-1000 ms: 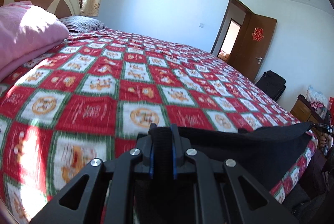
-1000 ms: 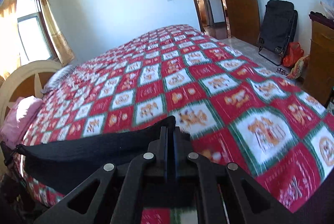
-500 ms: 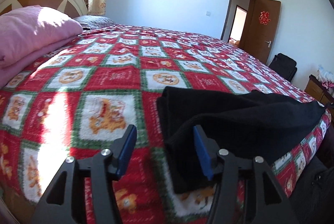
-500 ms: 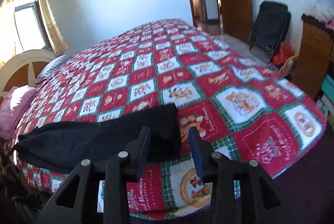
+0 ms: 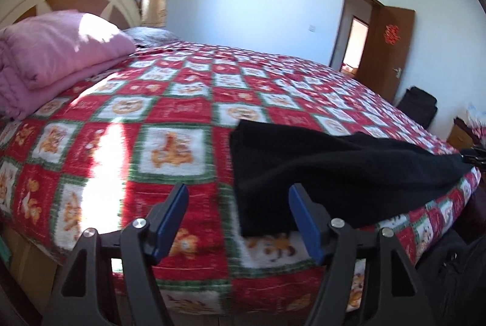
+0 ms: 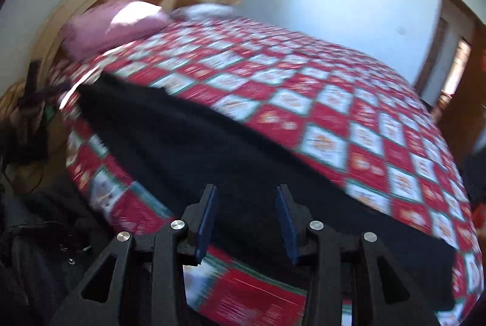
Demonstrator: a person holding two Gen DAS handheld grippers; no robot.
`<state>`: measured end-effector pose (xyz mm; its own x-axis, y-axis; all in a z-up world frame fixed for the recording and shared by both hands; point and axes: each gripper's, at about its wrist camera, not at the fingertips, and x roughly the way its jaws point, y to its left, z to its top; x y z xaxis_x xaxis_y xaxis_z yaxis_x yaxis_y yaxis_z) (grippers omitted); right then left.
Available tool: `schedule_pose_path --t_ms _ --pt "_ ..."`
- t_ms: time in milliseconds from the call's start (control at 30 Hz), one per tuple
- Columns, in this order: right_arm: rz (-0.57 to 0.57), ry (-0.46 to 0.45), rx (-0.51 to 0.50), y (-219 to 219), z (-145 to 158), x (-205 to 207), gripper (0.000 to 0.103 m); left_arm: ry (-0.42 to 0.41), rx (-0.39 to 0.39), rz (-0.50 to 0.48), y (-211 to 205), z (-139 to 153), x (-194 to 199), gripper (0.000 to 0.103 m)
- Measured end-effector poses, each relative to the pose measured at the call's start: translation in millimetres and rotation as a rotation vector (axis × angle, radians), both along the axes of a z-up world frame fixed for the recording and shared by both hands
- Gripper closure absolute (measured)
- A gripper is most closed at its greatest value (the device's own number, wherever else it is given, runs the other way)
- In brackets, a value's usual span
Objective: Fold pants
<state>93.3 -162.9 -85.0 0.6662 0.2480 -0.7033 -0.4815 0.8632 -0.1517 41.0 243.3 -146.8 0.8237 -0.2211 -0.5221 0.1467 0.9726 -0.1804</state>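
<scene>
Bedroom, one bed under a red checked blanket. One pair of black pants spread flat along the near edge. Left gripper and right gripper both spread, holding nothing. One pink pillow near the headboard.

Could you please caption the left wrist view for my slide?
Open left gripper hovers beside black pants lying on the patterned bedspread.

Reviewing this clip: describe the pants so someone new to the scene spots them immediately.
Start with the bed under its red, white and green checked blanket. Along its near edge lies a long strip of cloth, the pants. They are the only plain black item there, unlike the pink bedding by the headboard.
</scene>
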Motion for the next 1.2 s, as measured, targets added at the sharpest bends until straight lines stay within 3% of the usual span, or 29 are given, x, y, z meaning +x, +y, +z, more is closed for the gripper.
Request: schedule_pose_path --t_ms 167,233,467,533,567,600,633,867,1067,1167,1200 --pt "0.120 0.044 -0.081 67 -48 12 0.061 -0.009 0.184 -0.009 -33 -4 11 0.032" --pt "0.138 0.043 -0.113 82 -59 16 0.061 -0.001 0.237 -0.012 -40 -7 19 0.039" --pt "0.139 0.072 -0.196 102 -86 38 0.061 0.036 0.284 -0.048 -51 -19 38 0.057" --pt "0.139 0.070 -0.178 101 -86 40 0.062 0.038 0.267 -0.062 -51 -16 38 0.075" --pt "0.129 0.081 -0.155 99 -83 43 0.071 0.033 0.276 -0.061 -51 -13 37 0.078" --pt "0.123 0.082 -0.140 100 -79 42 0.085 0.025 0.293 -0.060 -51 -10 36 0.087" --pt "0.120 0.076 -0.131 99 -76 42 0.100 0.018 0.299 -0.070 -51 -7 36 0.089" --pt "0.159 0.048 -0.109 96 -49 16 0.100 -0.005 0.281 -0.098 -43 3 30 0.091" --pt "0.179 0.091 -0.160 94 -75 6 0.100 0.016 0.285 -0.114 -39 -16 23 0.091" --pt "0.175 0.155 -0.171 97 -93 12 0.100 0.020 0.260 -0.110 -31 -22 20 0.081" --pt "0.177 0.144 -0.171 98 -93 12 0.099 0.020 0.253 -0.097 -28 -22 20 0.070"
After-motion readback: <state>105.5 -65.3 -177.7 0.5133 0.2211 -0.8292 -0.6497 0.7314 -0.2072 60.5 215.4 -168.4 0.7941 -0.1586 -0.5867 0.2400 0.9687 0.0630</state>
